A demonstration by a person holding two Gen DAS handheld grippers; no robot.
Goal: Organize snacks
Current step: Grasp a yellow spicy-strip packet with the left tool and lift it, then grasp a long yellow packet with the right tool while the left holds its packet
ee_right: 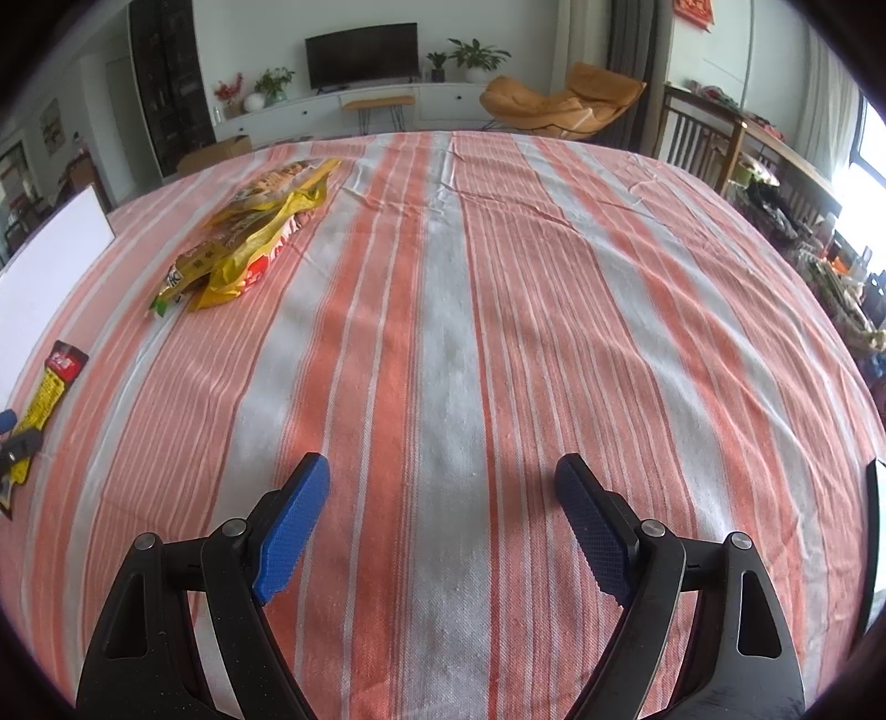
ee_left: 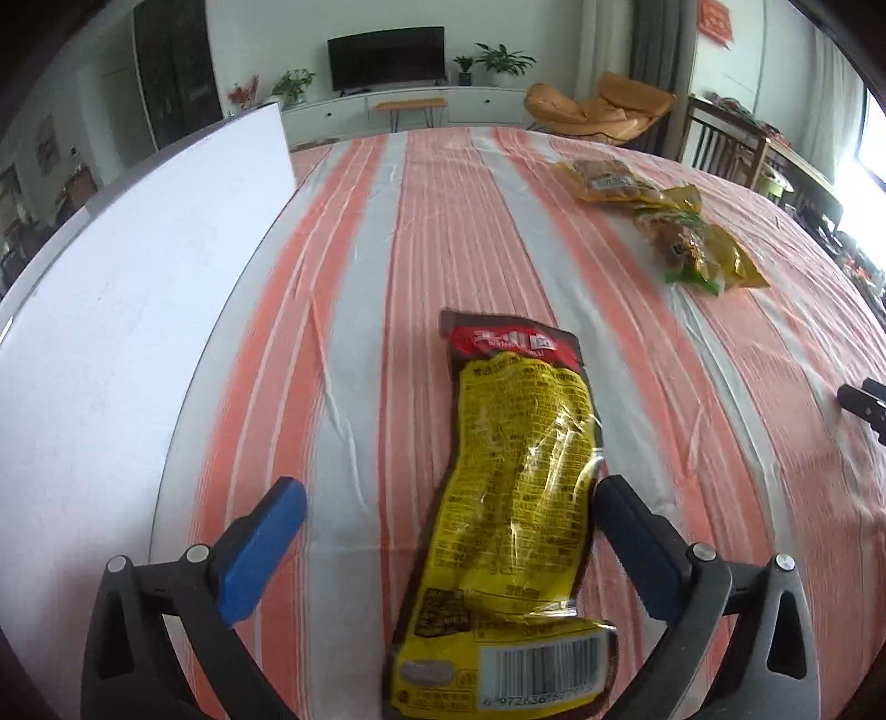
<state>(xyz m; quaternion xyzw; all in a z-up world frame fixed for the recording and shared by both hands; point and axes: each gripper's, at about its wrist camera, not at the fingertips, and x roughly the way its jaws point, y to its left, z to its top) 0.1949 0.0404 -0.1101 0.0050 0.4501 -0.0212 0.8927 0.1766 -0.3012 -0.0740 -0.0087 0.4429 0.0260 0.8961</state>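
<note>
Yellow snack pouch (ee_left: 509, 498) lies between the left gripper (ee_left: 448, 498)'s wide-apart jaws, so closing off-centre might just shove it sideways across the striped tablecloth (ee_left: 387, 249).

Ahead of you, a dark TV (ee_right: 361, 54) sits on a long white cabinet (ee_right: 387, 105) against the pale far wall, potted plants (ee_right: 477, 55) at either side. You've got an orange lounge chair (ee_right: 559, 102) to the right, then wooden chairs (ee_right: 703, 138). Daylight glares in from a window (ee_left: 872, 144) at your far right. A white board (ee_left: 138, 310) stands left, beside the striped tablecloth (ee_right: 454, 332).
</note>
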